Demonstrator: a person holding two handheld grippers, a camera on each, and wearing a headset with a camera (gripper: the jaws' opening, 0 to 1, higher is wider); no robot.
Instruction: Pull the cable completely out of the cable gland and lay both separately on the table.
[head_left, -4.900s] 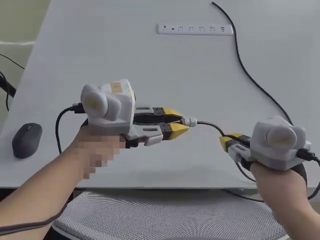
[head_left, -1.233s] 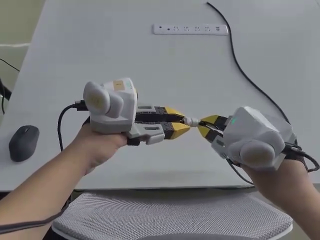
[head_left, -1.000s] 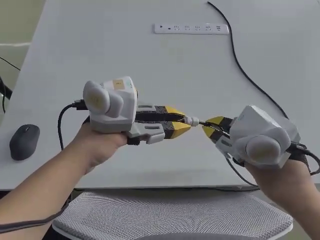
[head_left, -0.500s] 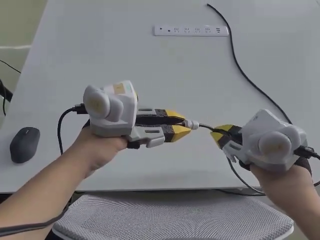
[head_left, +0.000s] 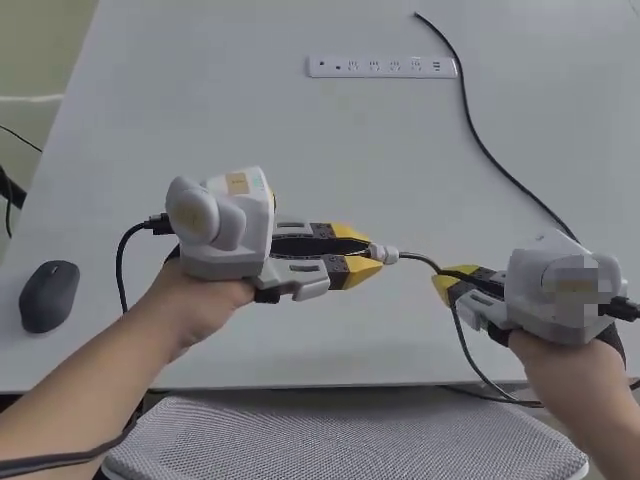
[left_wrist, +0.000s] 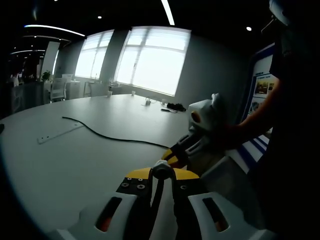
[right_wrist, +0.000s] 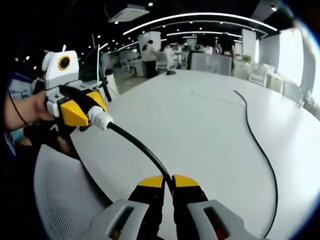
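Note:
In the head view my left gripper (head_left: 368, 258) is held above the table's near edge, shut on a white cable gland (head_left: 386, 255) that sticks out past its yellow tips. A black cable (head_left: 425, 262) runs from the gland to my right gripper (head_left: 447, 283), which is shut on it a short way to the right. The right gripper view has its jaws (right_wrist: 168, 181) closed on the cable (right_wrist: 137, 145), which leads up-left to the gland (right_wrist: 99, 119). In the left gripper view the gland (left_wrist: 162, 169) sits between the jaw tips.
A white power strip (head_left: 382, 67) lies at the far side of the grey table (head_left: 300, 150). A long black cord (head_left: 500, 165) crosses the right side. A dark mouse (head_left: 48, 295) rests at the left edge. A mesh chair seat (head_left: 340, 440) is below the table's front edge.
My right gripper, close against the gland about a second ago, has drawn away to the right with the cable, so more cable shows between the grippers. The left gripper has stayed nearly still.

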